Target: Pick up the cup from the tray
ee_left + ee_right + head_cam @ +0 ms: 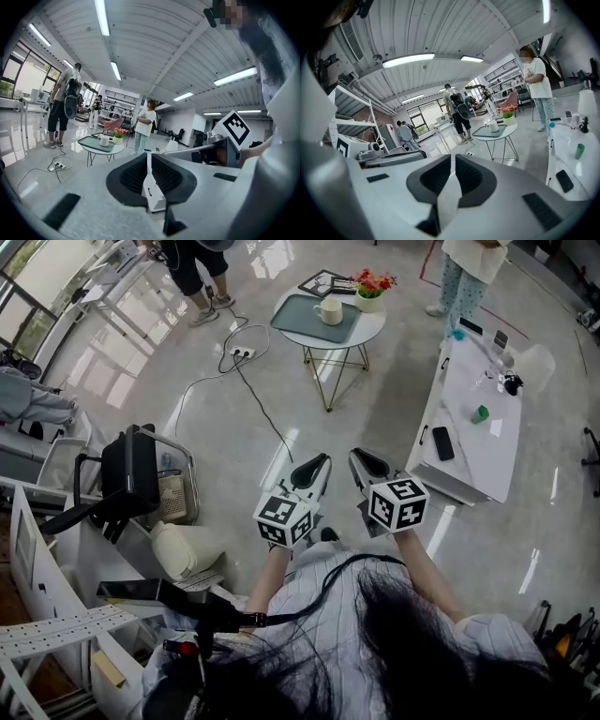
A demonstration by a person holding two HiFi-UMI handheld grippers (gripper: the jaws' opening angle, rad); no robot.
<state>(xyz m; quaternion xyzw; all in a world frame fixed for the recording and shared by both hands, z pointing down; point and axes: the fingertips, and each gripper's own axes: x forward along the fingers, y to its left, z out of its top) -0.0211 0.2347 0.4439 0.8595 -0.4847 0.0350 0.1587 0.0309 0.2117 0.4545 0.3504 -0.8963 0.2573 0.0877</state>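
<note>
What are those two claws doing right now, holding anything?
Left claw: closed, holding nothing.
Right claw: closed, holding nothing.

White cup (pixel 329 310) — muted green tray (pixel 298 317) — red flowers (pixel 373 281).

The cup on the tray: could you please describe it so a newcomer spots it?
Find the round white table on thin legs across the floor. On its grey-green tray stands the cup. It is plain white with a handle, unlike the flowerpot beside the tray.
</note>
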